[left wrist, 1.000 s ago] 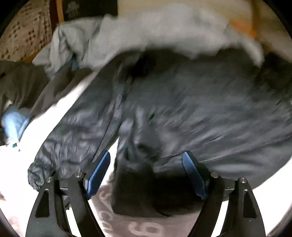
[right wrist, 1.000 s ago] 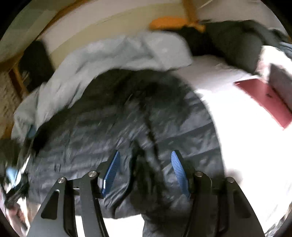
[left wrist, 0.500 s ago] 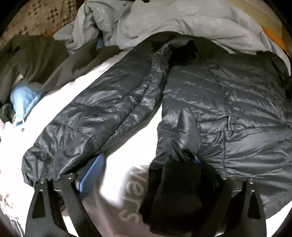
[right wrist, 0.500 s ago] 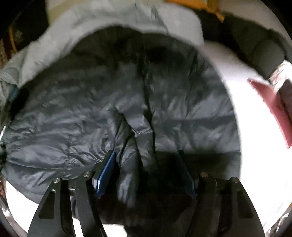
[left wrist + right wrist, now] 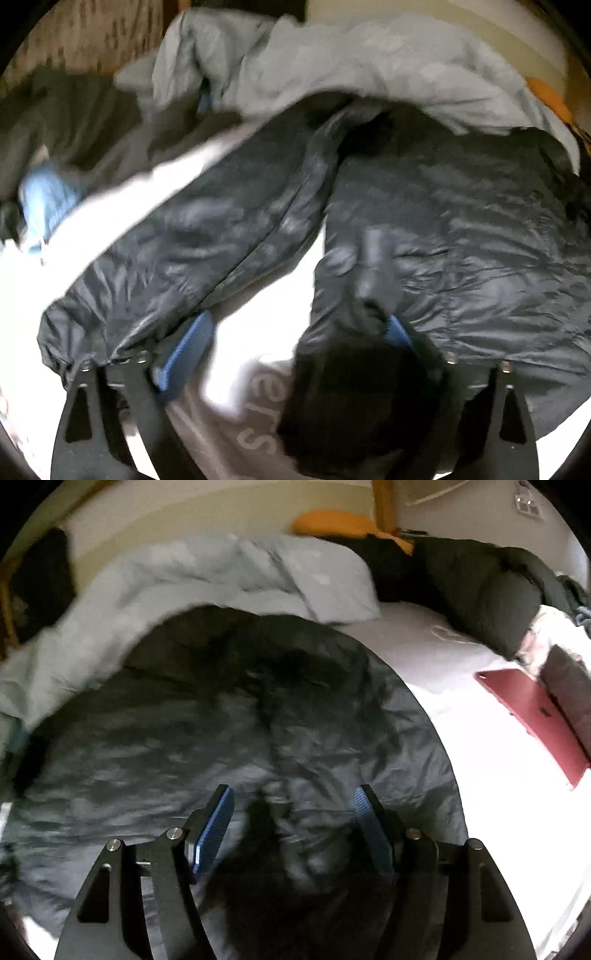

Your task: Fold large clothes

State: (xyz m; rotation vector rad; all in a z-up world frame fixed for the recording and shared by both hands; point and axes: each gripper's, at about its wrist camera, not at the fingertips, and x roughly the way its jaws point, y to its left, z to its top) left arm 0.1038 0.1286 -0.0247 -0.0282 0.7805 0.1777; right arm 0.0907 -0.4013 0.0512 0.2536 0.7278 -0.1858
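Observation:
A dark quilted puffer jacket (image 5: 461,229) lies spread on a white bed sheet, one sleeve (image 5: 192,251) stretched toward the lower left. My left gripper (image 5: 295,339) is open just above the jacket's lower hem; a raised fold of fabric (image 5: 369,295) sits by its right pad (image 5: 397,330), and the sleeve's cuff lies by its left pad (image 5: 188,347). In the right wrist view the jacket (image 5: 207,738) fills the middle. My right gripper (image 5: 291,823) is open over the hem, a dark fold of fabric (image 5: 266,819) between its blue pads without being clamped.
A pale grey-blue duvet (image 5: 351,66) is bunched behind the jacket, also in the right wrist view (image 5: 221,576). Dark garments (image 5: 491,587) and an orange pillow (image 5: 332,522) lie at the far right, a red laptop (image 5: 535,716) on the sheet (image 5: 480,805). A blue cloth (image 5: 44,199) lies far left.
Both views shifted: the right gripper drew back and up from the jacket, showing more bed and the laptop. The left view blurred and moved slightly; both jaws stayed open.

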